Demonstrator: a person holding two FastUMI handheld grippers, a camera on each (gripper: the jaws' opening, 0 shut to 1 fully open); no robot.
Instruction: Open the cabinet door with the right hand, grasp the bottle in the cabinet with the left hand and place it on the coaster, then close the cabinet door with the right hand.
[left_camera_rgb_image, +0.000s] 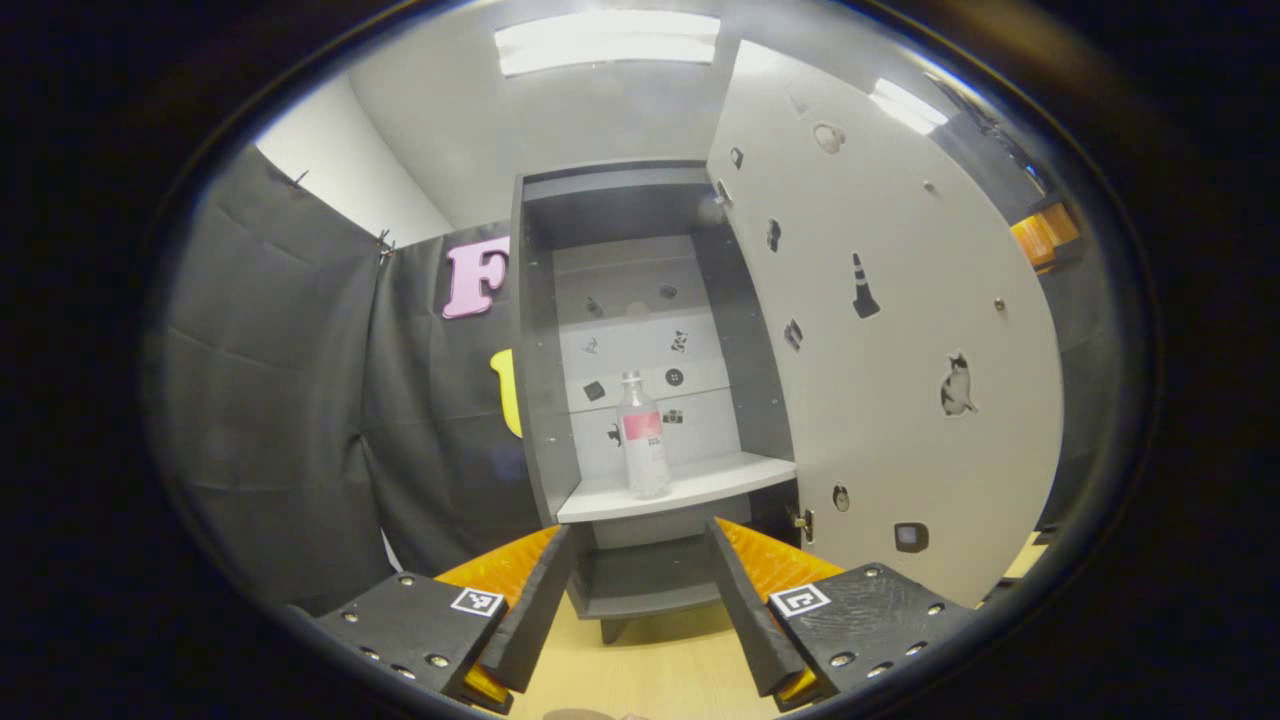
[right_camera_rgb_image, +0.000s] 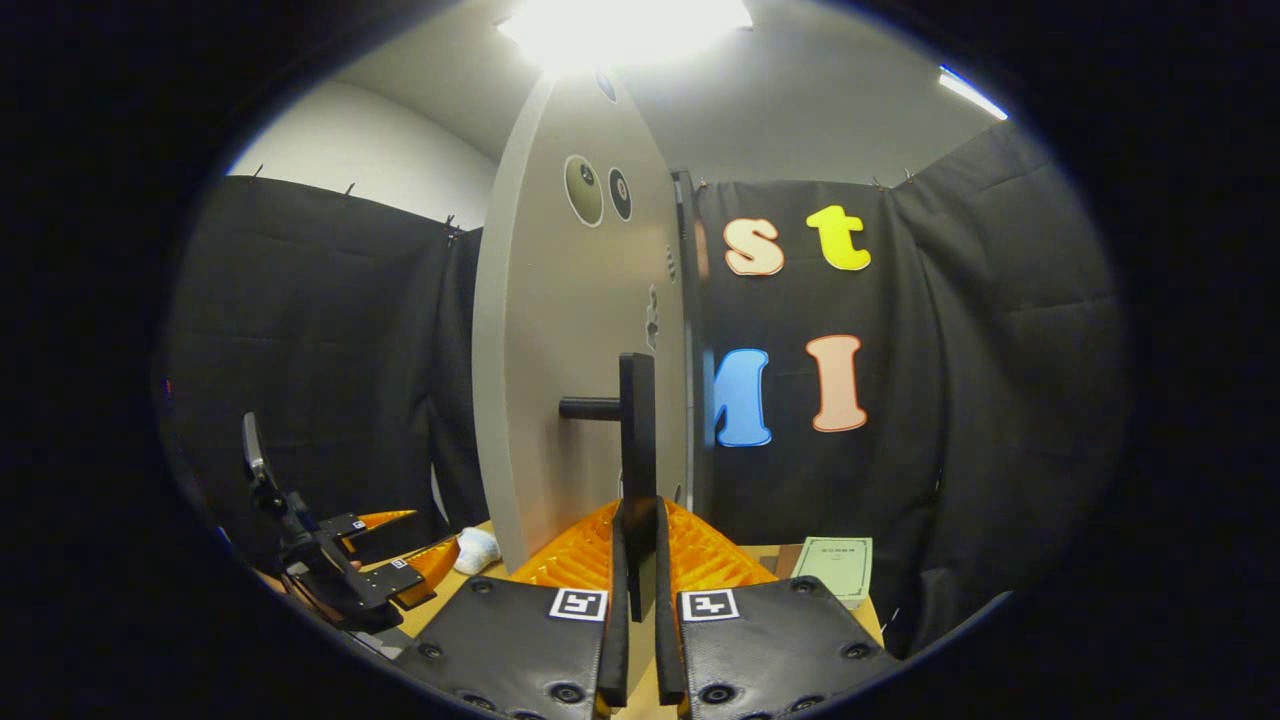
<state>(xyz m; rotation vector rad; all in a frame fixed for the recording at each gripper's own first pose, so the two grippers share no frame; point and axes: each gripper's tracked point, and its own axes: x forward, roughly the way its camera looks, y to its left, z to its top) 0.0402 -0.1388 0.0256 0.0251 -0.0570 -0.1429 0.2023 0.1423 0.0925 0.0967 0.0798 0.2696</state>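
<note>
Ahead of my left tongs (left_camera_rgb_image: 640, 600), fingers spread wide apart and holding nothing, the cabinet (left_camera_rgb_image: 640, 400) stands open. Bottle (left_camera_rgb_image: 643, 435) upright on the pale middle shelf (left_camera_rgb_image: 700, 485), clear body, red-pink label, pale cap; well apart from my tongs, roughly centred between the two fingers in the left gripper view. Small stickers dot the cabinet's back panel. Cabinet door (left_camera_rgb_image: 880, 350) swung out to the right of the opening, inner face toward me, more stickers on it. Wooden counter (left_camera_rgb_image: 640, 670) below.

Right gripper view: my right tongs (right_camera_rgb_image: 640, 560) are closed on the dark vertical bar of the door handle (right_camera_rgb_image: 635, 430), both fingers pressing it. Door seen nearly edge-on. Left tongs show low at the left, held off the counter. Small white object (right_camera_rgb_image: 475, 548) beside the door's base; green booklet (right_camera_rgb_image: 835, 565) on the counter to the right.
</note>
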